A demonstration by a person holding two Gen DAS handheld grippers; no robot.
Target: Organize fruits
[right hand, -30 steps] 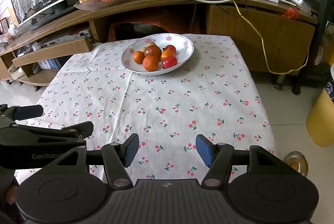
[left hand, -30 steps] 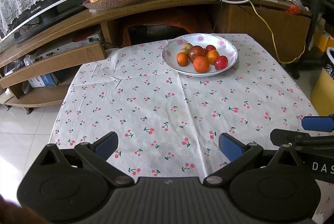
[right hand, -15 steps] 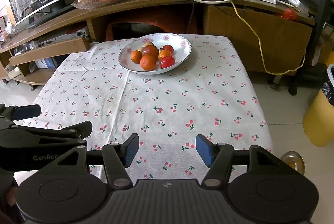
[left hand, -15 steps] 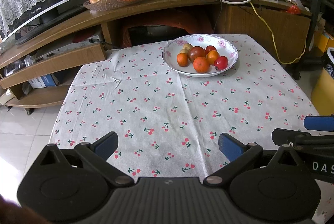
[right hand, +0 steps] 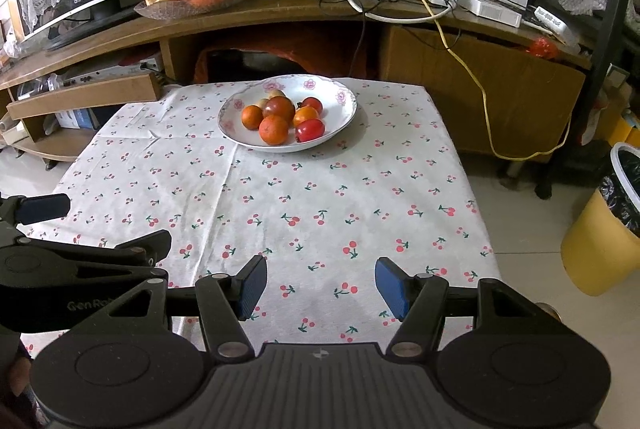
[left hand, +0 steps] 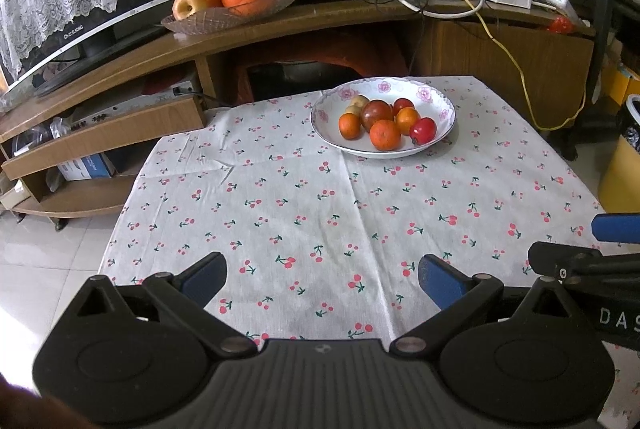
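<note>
From the left wrist view, the left gripper (left hand: 322, 275) hangs above the near edge of a desk (left hand: 280, 213) covered in a white cloth printed with small red cherries; its two blue-padded fingers stand wide apart with nothing between them. Toward the far side of the desk, right of centre, sits a white bowl (left hand: 442, 101) with pink flowers on its rim, holding small fruits (left hand: 378, 123): several orange ones, a dark reddish one, red ones and pale ones at the back. At the right edge, part of the right gripper shows. Behind the desk, a wooden shelf (left hand: 320, 19) carries a brown dish (left hand: 208, 23) of large oranges and an apple, beside tangled cables. From the right wrist view, the right gripper (right hand: 320, 283) also hovers over the near edge of the cloth, its fingers parted and empty. The bowl lies far ahead, slightly left of centre, well apart from both grippers. The left gripper's side shows at the left edge, and a yellow bin (right hand: 600, 253) stands on the floor to the right.
</note>
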